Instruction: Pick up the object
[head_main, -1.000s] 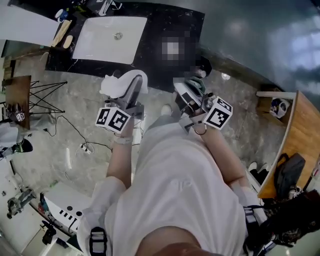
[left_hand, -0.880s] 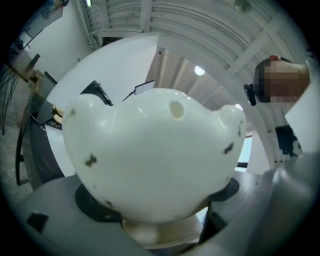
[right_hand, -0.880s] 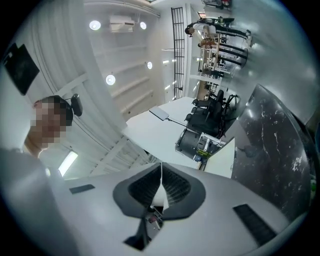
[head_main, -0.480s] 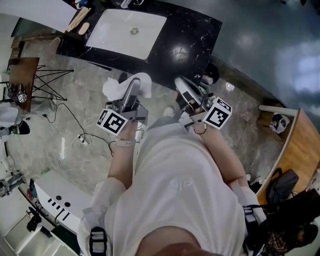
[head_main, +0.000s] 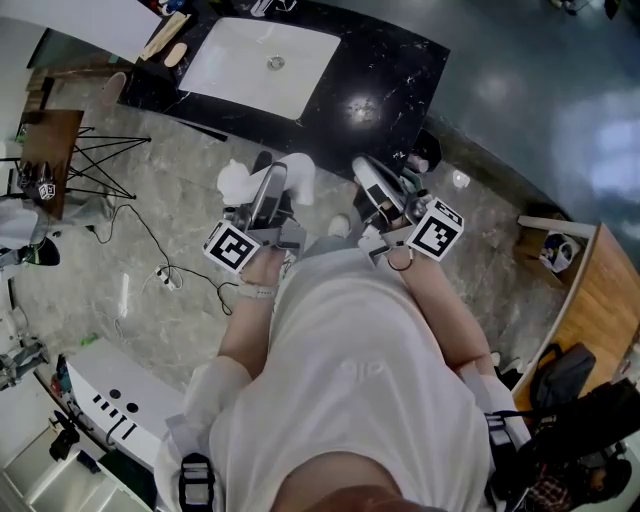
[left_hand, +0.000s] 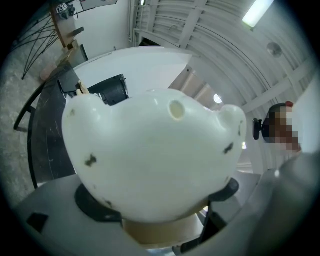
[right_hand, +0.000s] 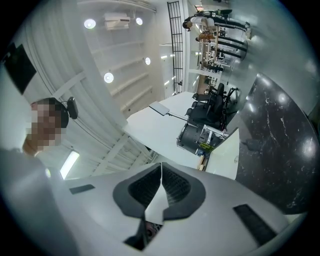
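While the left gripper (head_main: 272, 188) clasps the white, rounded, dark-flecked glossy object (left_hand: 150, 155), the pickup looks done.
Its jaws stand wide, pads pressing the object's lower sides. The object hangs over the grey stone floor (head_main: 180, 200), off the near edge of the black marble counter (head_main: 385, 85). The right gripper (right_hand: 161, 172) is closed on nothing. Only holding steady seems left.

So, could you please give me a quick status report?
Left gripper shut on white rounded object, held aloft. Right gripper shut, empty. Nothing blocking.
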